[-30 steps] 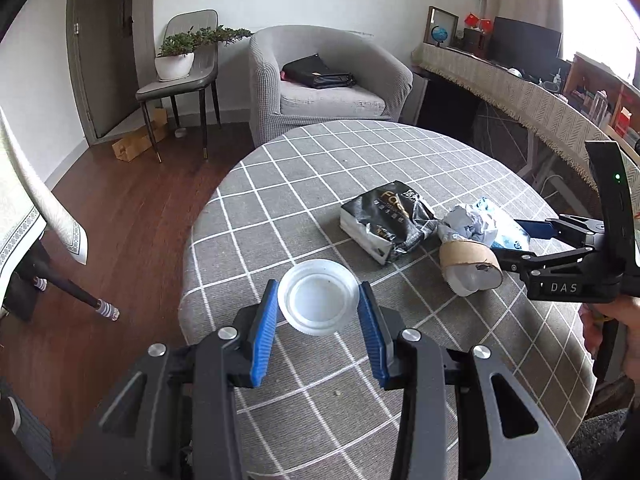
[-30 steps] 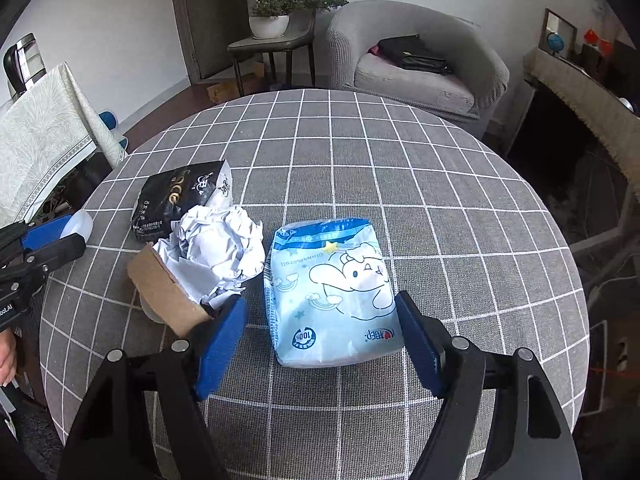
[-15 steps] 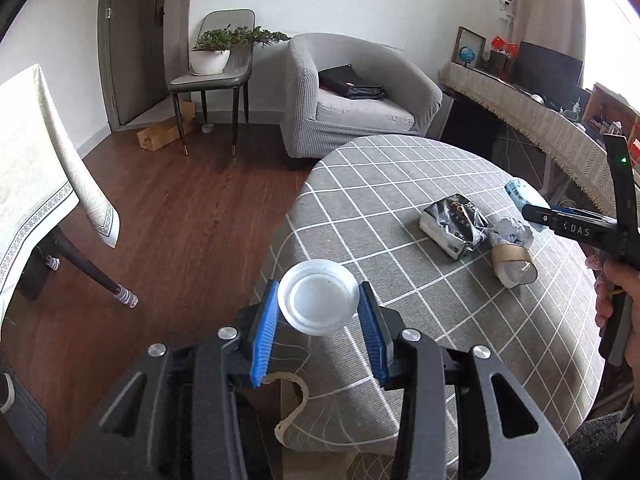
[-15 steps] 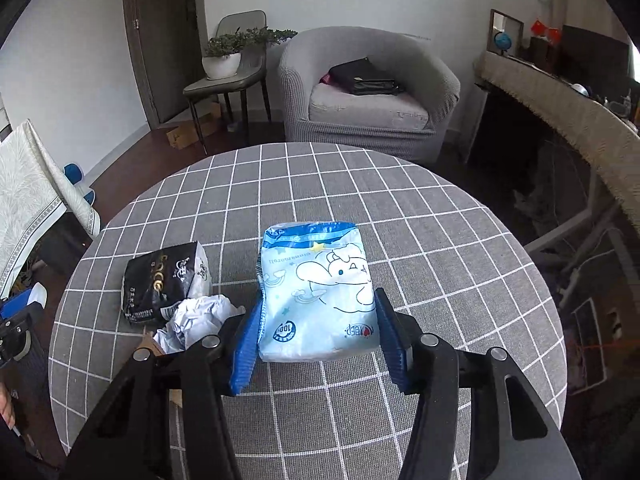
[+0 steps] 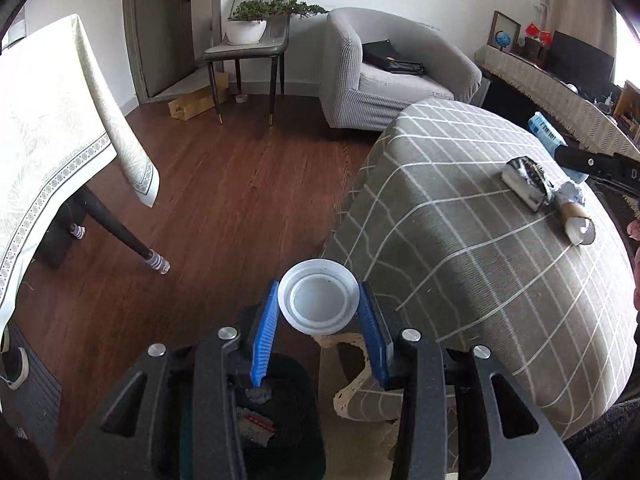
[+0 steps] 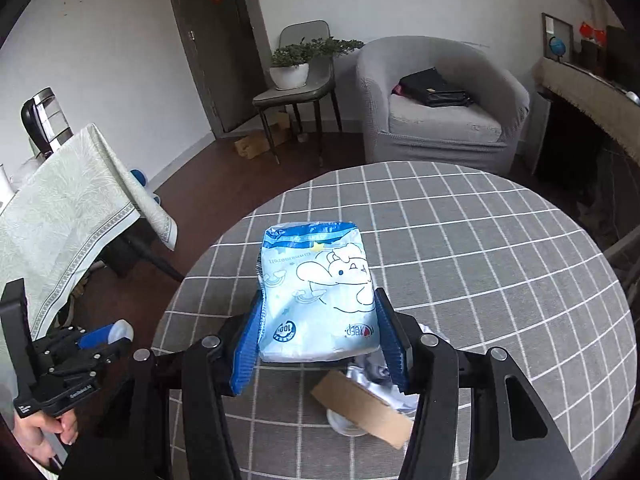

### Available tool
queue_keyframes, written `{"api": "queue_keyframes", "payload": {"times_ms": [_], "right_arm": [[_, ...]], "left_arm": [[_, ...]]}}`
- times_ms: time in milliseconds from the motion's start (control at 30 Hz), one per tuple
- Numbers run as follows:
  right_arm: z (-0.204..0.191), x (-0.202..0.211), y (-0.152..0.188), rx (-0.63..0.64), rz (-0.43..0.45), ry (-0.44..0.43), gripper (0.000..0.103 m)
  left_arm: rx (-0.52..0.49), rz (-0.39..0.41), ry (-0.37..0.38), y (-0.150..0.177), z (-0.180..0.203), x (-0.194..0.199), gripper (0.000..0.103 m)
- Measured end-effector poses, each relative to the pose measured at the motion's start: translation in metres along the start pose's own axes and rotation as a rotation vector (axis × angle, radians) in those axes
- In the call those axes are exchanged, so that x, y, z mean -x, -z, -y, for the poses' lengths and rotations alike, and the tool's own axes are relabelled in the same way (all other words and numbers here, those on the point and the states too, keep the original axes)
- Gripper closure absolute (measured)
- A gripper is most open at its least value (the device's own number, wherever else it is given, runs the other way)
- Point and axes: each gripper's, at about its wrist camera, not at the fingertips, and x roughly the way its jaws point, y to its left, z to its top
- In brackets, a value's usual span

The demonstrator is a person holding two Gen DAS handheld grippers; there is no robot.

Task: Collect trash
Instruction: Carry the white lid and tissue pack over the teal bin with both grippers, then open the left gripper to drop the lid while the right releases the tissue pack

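Note:
My left gripper (image 5: 318, 304) is shut on a white plastic lid (image 5: 318, 302) and holds it off the table's left edge, above a black trash bin (image 5: 276, 420) with trash in it. My right gripper (image 6: 318, 316) is shut on a light blue tissue pack (image 6: 318, 292) and holds it above the round grey checked table (image 6: 480, 264). On the table lie a black snack bag (image 5: 526, 184), crumpled white paper (image 5: 570, 194) and a brown paper cup (image 5: 578, 226). The cup (image 6: 364, 410) and paper (image 6: 370, 372) show under the right gripper.
A table draped in a cream cloth (image 5: 52, 140) stands to the left over a wood floor (image 5: 224, 184). A grey armchair (image 5: 392, 76) and a chair with a potted plant (image 5: 250, 32) stand at the back. A long sideboard (image 5: 560, 96) runs along the right.
My left gripper carried the lid left off the table to above the bin. My right gripper shut on the tissue pack and lifted it off the table.

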Motion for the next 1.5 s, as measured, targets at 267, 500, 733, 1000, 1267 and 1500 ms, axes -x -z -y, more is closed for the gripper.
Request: {"api": "queue_keyframes", "payload": {"times_ms": [267, 500, 733, 1000, 1267, 1500], "right_arm": [[-0.055, -0.009, -0.004, 0.079, 0.005, -0.111, 0.049], [-0.091, -0.032, 0.006, 0.08, -0.043, -0.246, 0.049], [-0.139, -0.043, 0.007, 0.124, -0.059, -0.331, 0.049], [-0.185, -0.059, 0.016, 0.185, -0.113, -0.394, 0.049], [-0.215, -0.077, 0.032, 0.251, -0.189, -0.41, 0.049], [-0.226, -0.09, 0.037, 0.257, -0.224, -0.413, 0.049]], "left_arm": [[0.026, -0.084, -0.037, 0.022, -0.027, -0.022, 0.061], [0.037, -0.169, -0.079, 0.044, -0.052, -0.039, 0.061], [0.037, -0.289, -0.148, 0.074, -0.082, -0.06, 0.061], [0.073, -0.43, -0.167, 0.113, -0.118, -0.083, 0.061], [0.107, -0.536, -0.124, 0.145, -0.134, -0.093, 0.061], [0.087, -0.578, -0.133, 0.159, -0.138, -0.094, 0.052]]}}
